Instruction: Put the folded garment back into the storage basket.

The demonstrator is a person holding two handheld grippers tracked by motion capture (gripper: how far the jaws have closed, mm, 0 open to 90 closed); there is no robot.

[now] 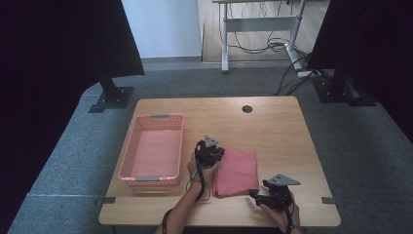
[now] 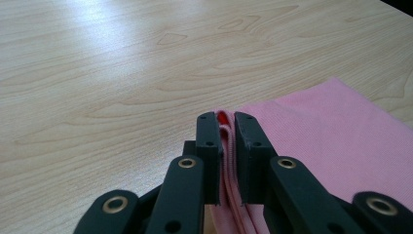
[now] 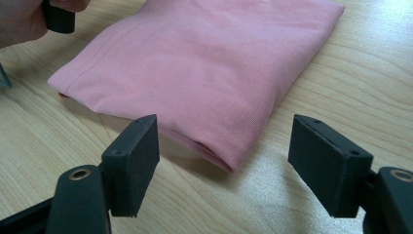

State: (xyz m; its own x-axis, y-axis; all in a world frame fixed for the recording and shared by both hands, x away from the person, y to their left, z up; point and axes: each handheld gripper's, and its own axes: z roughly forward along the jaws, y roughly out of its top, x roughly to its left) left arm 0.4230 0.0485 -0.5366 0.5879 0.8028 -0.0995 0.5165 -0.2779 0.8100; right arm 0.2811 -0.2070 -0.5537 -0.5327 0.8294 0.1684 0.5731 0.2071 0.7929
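A folded pink cloth (image 1: 236, 171) lay on the wooden table (image 1: 272, 126), at three o'clock from a pink basket (image 1: 153, 150). The left gripper (image 2: 226, 134) pinched its edge; the right gripper (image 3: 224, 161) stood spread at its near corner. The cloth looked soft, light and floppy, so it seemed best gripped through all layers.

Count on worktop (image 1: 272, 126): 1 folded pink cloth (image 1: 237, 171); 1 pink basket (image 1: 153, 151); 2 hand-held grippers, left hand-held gripper (image 1: 217, 155) and right hand-held gripper (image 1: 253, 194). Cable hole in worktop (image 1: 247, 108): 1.
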